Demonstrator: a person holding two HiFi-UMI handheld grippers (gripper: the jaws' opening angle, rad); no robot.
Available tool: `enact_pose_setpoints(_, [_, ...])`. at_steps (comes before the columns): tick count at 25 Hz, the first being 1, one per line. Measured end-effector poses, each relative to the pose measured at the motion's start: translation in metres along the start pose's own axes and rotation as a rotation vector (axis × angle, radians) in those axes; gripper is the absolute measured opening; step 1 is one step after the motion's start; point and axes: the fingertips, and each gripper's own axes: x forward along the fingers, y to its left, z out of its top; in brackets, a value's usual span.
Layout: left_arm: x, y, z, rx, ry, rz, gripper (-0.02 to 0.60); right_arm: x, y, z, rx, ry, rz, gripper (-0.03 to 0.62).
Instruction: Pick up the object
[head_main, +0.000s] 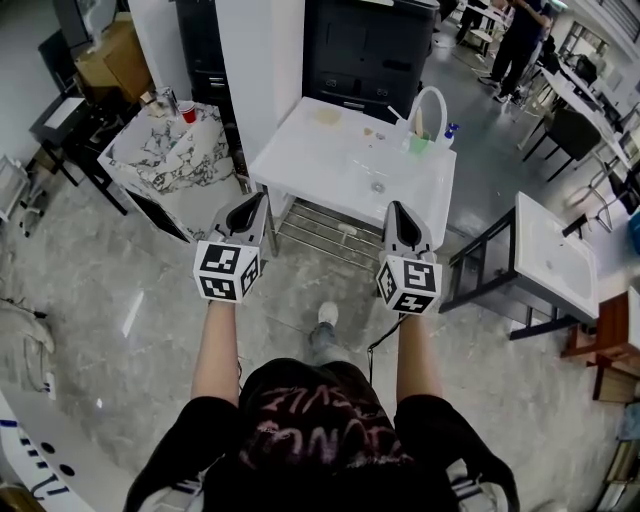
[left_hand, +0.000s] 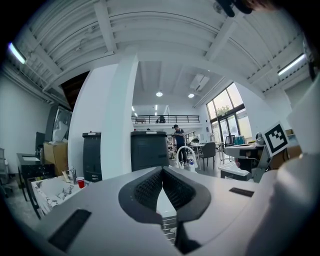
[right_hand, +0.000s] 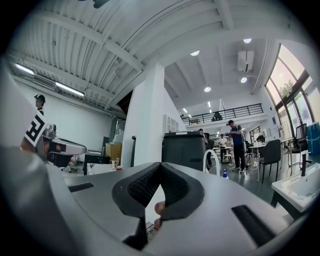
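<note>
Both grippers are up side by side, short of the white table (head_main: 310, 160). The left gripper (head_main: 260, 200) has its jaws pressed together on nothing, and the right gripper (head_main: 393, 208) is the same: tips meeting, empty. Which thing is the target isn't clear. A white loop-handled item (head_main: 428, 105) and a blue bottle (head_main: 452, 130) sit at the table's far edge, well apart from both sets of jaws

Smooth, glossy white on the tabletop (head_main: 330, 170), light bouncing off it. Underneath, a rack of bare metal bars (head_main: 320, 228), shiny. The floor (head_main: 120, 300) looks like polished grey stone, full of reflections. The marble-veined top (head_main: 165, 155) is glossy too. The left gripper (left_hand: 162, 171) has a matt grey plastic shell, and its fingers (left_hand: 149, 187) carry dark, rough ribbed pads. The right gripper (right_hand: 160, 167) has the same finish. The cardboard box (head_main: 112, 55) is dull brown.
</note>
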Motion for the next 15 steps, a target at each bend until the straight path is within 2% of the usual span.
enact_pose_setpoints(15, [0.114,0.036,-0.025,-0.010,0.049,-0.010,0.015,0.112,-0.038,-0.027,0.002,0.038,0.003,0.015])
